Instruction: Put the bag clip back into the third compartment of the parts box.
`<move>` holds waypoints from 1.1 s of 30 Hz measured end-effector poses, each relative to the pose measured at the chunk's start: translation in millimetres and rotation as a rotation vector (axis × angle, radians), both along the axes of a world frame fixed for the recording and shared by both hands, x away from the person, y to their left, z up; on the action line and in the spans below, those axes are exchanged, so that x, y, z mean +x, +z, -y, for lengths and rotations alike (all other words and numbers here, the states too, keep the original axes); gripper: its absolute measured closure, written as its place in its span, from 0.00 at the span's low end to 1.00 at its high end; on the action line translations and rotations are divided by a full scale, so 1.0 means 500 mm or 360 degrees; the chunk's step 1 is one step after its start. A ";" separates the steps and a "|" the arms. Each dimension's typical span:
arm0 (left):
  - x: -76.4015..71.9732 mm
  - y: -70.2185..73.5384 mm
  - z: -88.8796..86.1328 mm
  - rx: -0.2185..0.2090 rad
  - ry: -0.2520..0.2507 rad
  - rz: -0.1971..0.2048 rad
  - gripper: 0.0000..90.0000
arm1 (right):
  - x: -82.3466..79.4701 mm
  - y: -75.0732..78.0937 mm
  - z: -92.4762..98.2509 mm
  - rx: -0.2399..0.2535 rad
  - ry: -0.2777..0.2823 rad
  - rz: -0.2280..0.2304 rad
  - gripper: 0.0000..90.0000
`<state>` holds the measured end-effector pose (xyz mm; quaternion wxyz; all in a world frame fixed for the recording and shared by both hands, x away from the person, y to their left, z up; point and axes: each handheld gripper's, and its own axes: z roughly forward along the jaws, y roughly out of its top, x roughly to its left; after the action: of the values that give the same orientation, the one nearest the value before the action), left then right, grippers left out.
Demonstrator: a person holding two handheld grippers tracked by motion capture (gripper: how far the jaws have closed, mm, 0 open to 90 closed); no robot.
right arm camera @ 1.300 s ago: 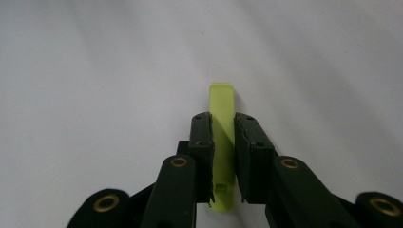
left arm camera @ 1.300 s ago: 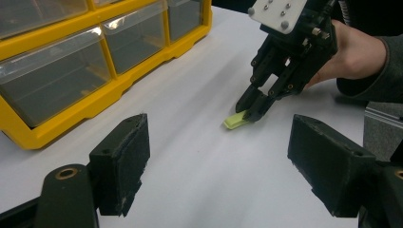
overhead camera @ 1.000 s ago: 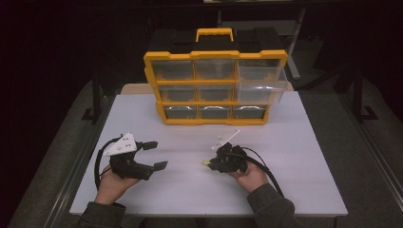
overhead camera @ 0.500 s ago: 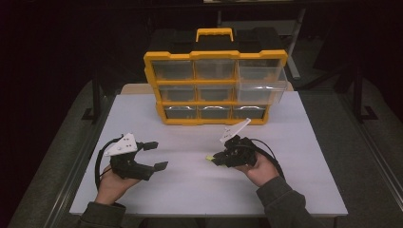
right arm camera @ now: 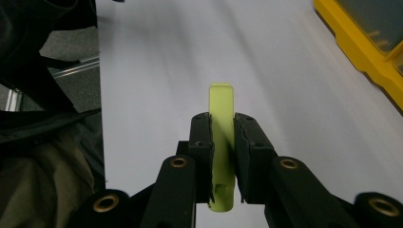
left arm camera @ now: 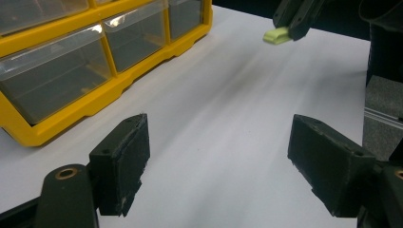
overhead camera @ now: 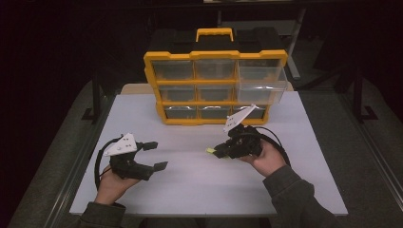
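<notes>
A flat lime-green plastic piece (right arm camera: 222,137) is clamped between the jaws of my right gripper (right arm camera: 222,124), which is shut on it and held above the white table (overhead camera: 190,175). From the high view, the right gripper (overhead camera: 217,152) hangs right of centre, its green piece (overhead camera: 210,150) pointing left. The same green piece (left arm camera: 277,35) appears at the top of the left gripper view. My left gripper (overhead camera: 156,156) rests low at the front left with its jaws wide open and nothing between them. A yellow drawer organiser (overhead camera: 216,88) stands at the back, its upper right drawer (overhead camera: 261,83) pulled out.
The organiser has clear drawers (left arm camera: 57,80) in three rows and a yellow handle (overhead camera: 214,32) on top. Dark floor surrounds the table, with a metal rail (overhead camera: 375,142) at the right. Bare white tabletop lies between the two grippers.
My right gripper has risen off the table with the green piece and shifted a little right and back toward the organiser. The left gripper has stayed put.
</notes>
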<state>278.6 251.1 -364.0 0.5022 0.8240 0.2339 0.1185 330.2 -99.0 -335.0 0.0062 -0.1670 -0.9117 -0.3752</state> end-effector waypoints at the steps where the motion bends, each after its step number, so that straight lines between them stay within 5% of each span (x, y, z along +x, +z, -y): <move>1: 0.000 0.000 0.000 -0.0002 0.0005 -0.0003 0.24 | 0.001 0.005 0.000 -0.0003 0.0013 0.0009 0.86; 13: 0.000 0.000 0.000 -0.0020 0.0014 -0.0014 0.24 | 0.004 0.083 -0.001 0.0015 0.0052 0.0064 0.86; 33: -0.001 0.001 -0.005 -0.0033 0.0018 -0.0015 0.24 | 0.009 0.186 0.005 0.0057 0.0103 0.0029 0.86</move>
<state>278.0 253.8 -363.5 0.5090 0.8180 0.2420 0.1151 334.9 -101.4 -241.8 0.0131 -0.1340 -0.9098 -0.3925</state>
